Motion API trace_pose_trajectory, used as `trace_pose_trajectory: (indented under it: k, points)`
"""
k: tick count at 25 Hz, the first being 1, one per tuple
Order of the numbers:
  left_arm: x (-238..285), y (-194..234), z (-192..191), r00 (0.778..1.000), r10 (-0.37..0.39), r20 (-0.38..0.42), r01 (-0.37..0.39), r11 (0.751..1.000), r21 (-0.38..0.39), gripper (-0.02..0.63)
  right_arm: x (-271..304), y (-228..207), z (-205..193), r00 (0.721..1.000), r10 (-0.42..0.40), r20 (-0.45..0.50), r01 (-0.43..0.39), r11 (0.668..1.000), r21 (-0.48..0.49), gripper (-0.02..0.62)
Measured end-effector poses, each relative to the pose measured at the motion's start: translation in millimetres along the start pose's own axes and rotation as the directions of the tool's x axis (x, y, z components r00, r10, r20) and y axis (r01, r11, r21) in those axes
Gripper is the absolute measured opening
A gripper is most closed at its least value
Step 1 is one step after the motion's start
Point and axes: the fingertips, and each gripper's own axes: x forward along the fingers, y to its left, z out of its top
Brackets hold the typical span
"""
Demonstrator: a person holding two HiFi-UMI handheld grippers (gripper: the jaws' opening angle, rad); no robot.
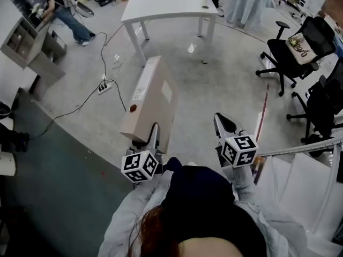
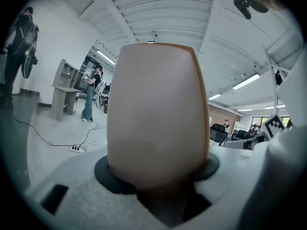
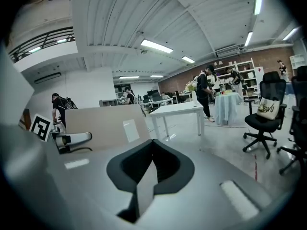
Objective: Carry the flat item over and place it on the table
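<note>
Half done: left gripper point(image 1: 154, 131) is pinching the flat box point(image 1: 150, 95) aloft; right gripper point(image 1: 223, 121) is riding pressed together; table point(image 1: 161, 5) is standing well apart.

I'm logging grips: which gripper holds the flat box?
The left gripper, clamped on the box's near edge; the right gripper is shut on nothing, apart from the box.

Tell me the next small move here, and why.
Probably a step forward toward the white table, holding the grip. The left claw is clamped on the near end of the flat box, the right claw is shut and empty, and open floor lies between box and table.
</note>
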Motion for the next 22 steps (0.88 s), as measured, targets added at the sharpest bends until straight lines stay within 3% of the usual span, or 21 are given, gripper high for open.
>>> trace_pose_trajectory:
  k: [4, 12, 22]
  points:
    - [0.6, -3.6, -10.4, 1.000, 0.003, -0.023, -0.003, 1.000, -0.021, 0.276, 0.2, -3.6, -4.4, 1.000, 0.026, 0.003, -0.026, 0.998, 0.061, 0.009]
    - [39.6, 0.7, -0.1, 0.999, 0.027, -0.037, -0.027, 1.000, -0.005, 0.275, 32.5, -29.7, 5.4, 1.000, 0.019, -0.017, -0.018, 0.997, 0.076, 0.009]
    - [145.0, 24.0, 48.4, 1.000, 0.011, -0.029, -0.011, 1.000, 0.025, 0.275, 131.5, -58.9, 54.8, 0.999, 0.024, -0.027, -0.022, 0.998, 0.055, 0.009]
